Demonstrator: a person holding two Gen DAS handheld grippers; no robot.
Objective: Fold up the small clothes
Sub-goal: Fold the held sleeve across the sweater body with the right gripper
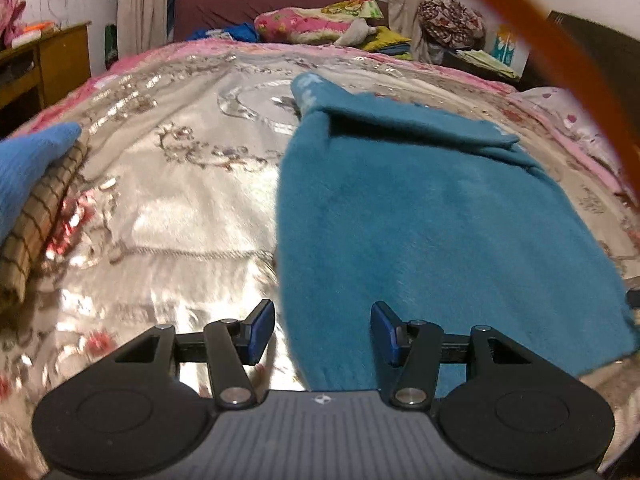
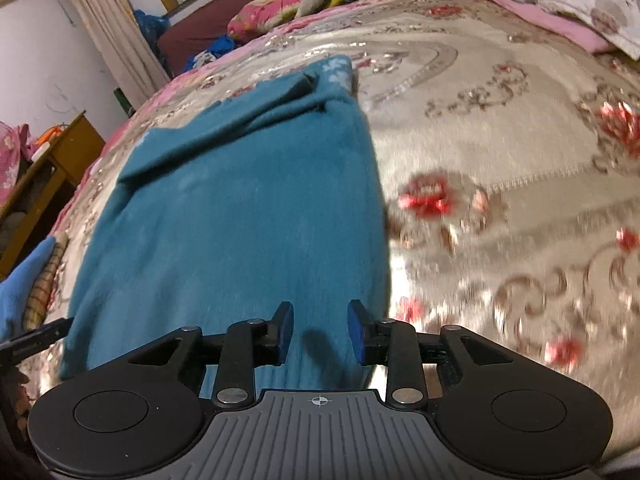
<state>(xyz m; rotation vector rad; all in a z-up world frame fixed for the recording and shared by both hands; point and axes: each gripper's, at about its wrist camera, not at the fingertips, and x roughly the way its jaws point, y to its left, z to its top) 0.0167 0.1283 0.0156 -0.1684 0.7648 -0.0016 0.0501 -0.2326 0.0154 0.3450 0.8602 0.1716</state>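
Observation:
A teal knitted garment (image 1: pixel 420 220) lies flat on the bed, with a sleeve folded across its far end; it also shows in the right wrist view (image 2: pixel 240 220). My left gripper (image 1: pixel 322 330) is open and empty, hovering over the garment's near left edge. My right gripper (image 2: pixel 320 334) is open and empty, just above the garment's near right edge. A tip of the left gripper (image 2: pixel 36 336) shows at the left of the right wrist view.
A shiny floral bedspread (image 1: pixel 168 208) covers the bed. A folded checked cloth (image 1: pixel 44 216) with a light blue cloth (image 1: pixel 28 168) on it lies at the left. Pillows and quilts (image 1: pixel 316 24) pile at the far end. A wooden desk (image 1: pixel 52 60) stands left.

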